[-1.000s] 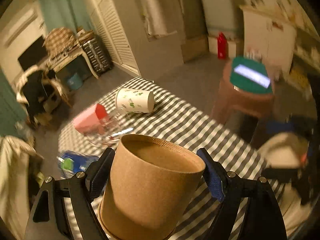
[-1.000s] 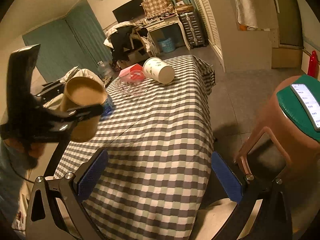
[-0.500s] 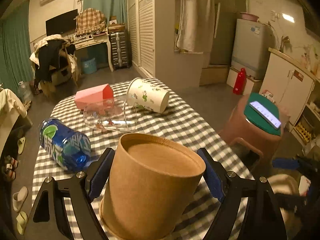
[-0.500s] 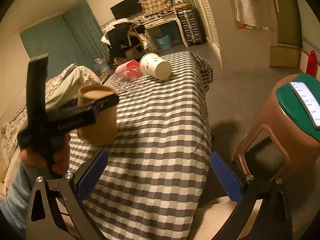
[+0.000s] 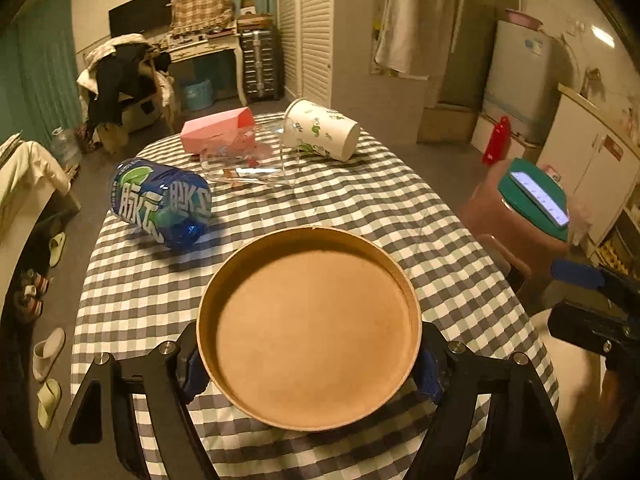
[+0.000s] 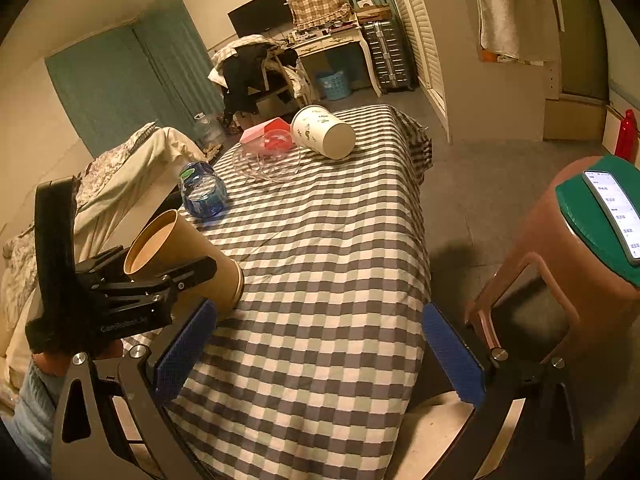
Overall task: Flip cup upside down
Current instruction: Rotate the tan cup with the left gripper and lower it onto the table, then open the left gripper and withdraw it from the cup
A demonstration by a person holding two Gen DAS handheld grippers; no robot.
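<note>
The brown paper cup (image 5: 309,364) is pinched between the jaws of the left gripper (image 5: 308,364) and is held above the near part of the checked surface (image 5: 400,216). In the right wrist view the cup (image 6: 184,256) is seen tilted, with its recessed base raised toward the upper left and its rolled rim lowered toward the cloth; whether the rim touches the cloth cannot be told. In the left wrist view only the flat recessed base is presented; the interior is hidden.

The jaws of the right gripper (image 6: 320,356) are spread wide, with nothing between them, over the near edge of the surface.

A blue bottle (image 5: 160,204) is laid on its side at the left edge. At the far end, a clear plastic container (image 5: 248,164) holding something red is placed, with a pink box (image 5: 216,132) behind it. A white printed cup (image 5: 320,130) is laid on its side just beside these; its contents cannot be seen.
</note>
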